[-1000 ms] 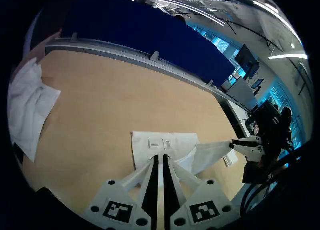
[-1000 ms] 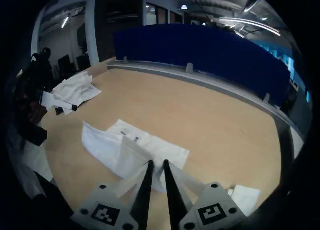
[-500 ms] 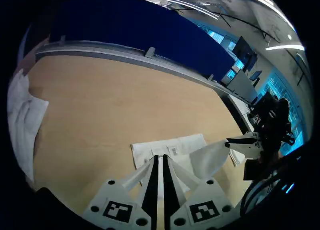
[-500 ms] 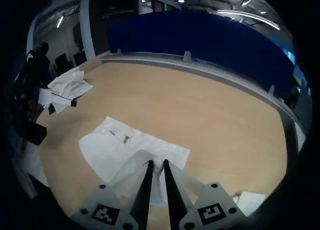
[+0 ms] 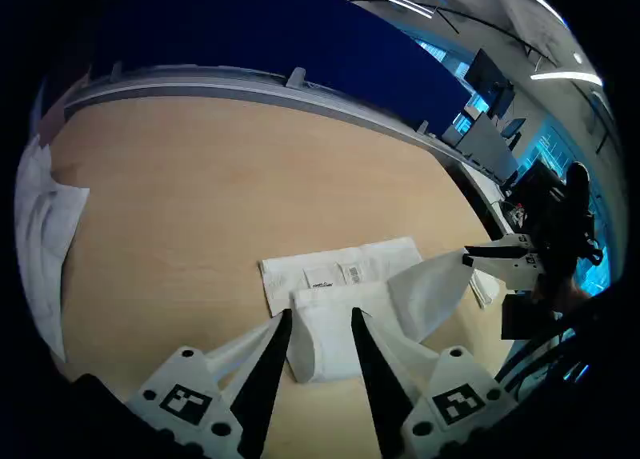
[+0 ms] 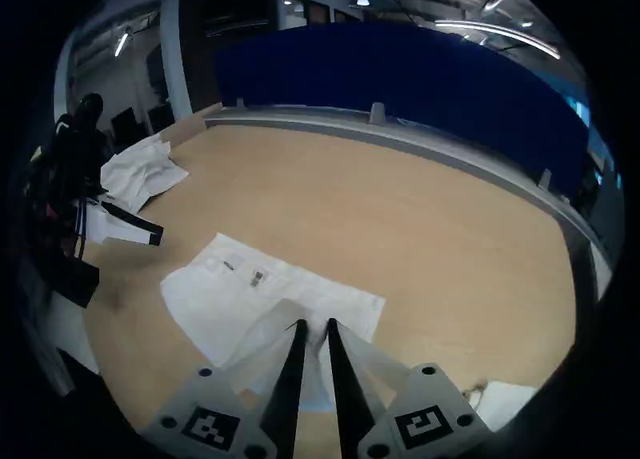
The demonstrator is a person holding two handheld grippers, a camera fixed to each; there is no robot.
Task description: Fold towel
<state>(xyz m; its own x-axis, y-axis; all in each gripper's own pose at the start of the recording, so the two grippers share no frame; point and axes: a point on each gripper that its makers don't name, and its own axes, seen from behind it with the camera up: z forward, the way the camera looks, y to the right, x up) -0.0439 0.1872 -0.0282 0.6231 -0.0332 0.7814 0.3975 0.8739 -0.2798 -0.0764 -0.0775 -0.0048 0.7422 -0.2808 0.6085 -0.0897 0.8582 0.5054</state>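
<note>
My left gripper (image 5: pixel 318 325) points forward and down, its 2 fingers spread wide apart. My right gripper (image 6: pixel 312 329) sits off to its right, 2 fingers pinched together on a towel (image 6: pixel 240 291) corner.

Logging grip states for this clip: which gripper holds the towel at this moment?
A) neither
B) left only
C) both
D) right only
D: the right gripper is closed on a lifted corner of the towel, while the left gripper has its fingers apart, with the cloth lying loose between them.
</note>
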